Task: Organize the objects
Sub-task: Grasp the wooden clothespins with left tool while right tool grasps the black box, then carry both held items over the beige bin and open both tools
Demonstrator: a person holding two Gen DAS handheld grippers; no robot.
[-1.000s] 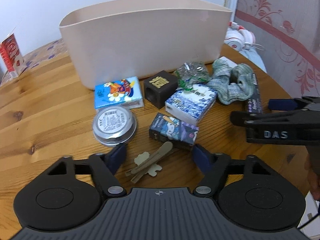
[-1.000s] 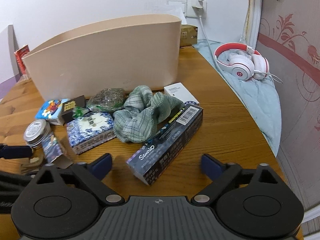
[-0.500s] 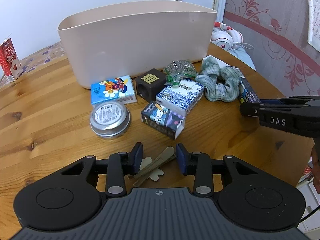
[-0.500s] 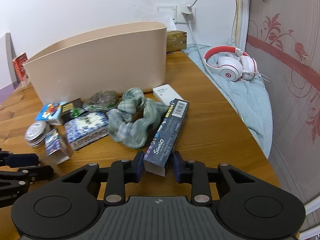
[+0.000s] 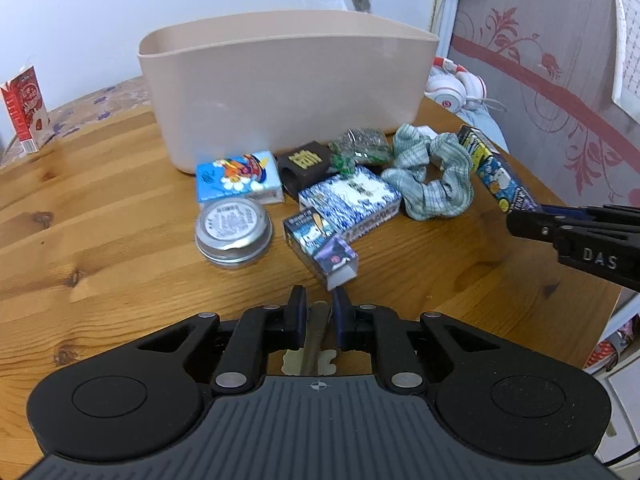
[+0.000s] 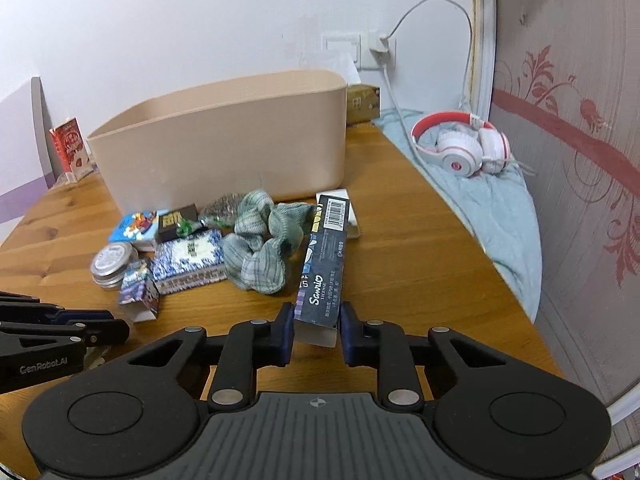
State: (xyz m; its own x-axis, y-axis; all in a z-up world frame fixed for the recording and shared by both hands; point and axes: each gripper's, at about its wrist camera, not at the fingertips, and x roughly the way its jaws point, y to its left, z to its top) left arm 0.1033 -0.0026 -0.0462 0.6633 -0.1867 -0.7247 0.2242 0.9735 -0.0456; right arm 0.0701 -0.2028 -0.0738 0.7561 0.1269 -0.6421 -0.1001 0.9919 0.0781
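Left gripper [image 5: 318, 316] low at bottom centre, level over table, pinching tan hair clip [image 5: 316, 336]. Right gripper [image 6: 316, 330] bottom centre, clamping near end of long dark Sanrio box [image 6: 323, 268]. Beige bin [image 5: 288, 92] upper centre.

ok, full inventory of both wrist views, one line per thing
bin: 1, beige, back of table
table: 1, wood
tissue pack: 1, blue cartoon, before bin
dark block: 1, brown-black, right of tissue pack
tin: 1, silver, front left
patterned pack: 1, blue-white, centre
small box: 1, purple, open end
green packet: 1, by bin
scrunchie: 1, green-grey
long box: 1, dark
hair clip: 1, tan
carton: 1, red, far left
headphones: 1, white-red, blue cloth
left gripper: clamps hair clip
right gripper: clamps long box
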